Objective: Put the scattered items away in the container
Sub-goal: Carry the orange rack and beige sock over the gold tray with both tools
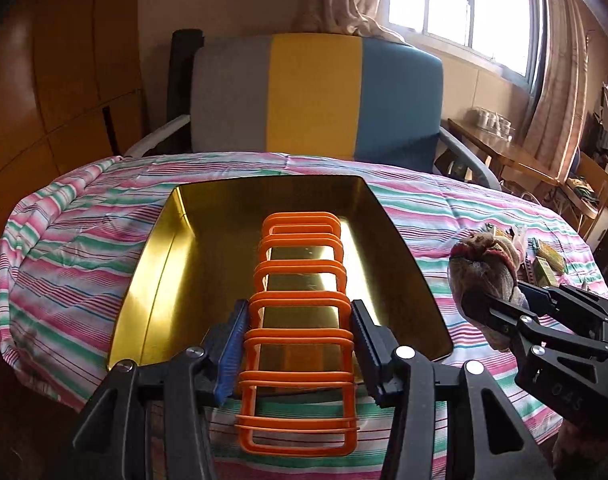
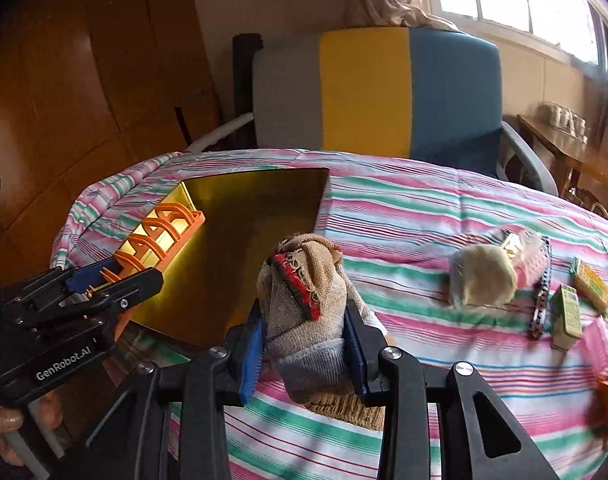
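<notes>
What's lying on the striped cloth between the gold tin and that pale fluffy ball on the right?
Nothing lies there: between the gold tin and the pale ball the striped cloth is bare, as the right wrist view shows.

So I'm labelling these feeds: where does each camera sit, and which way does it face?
Left wrist: on the left hand-held gripper, looking down its fingers at the orange rack over the gold tin; right hand-held gripper shows.
Right wrist: on the right hand-held gripper, looking at the rolled sock it holds; left hand-held gripper and a hand show.
Shared: tin, rack, sock, striped cloth, chair.
</notes>
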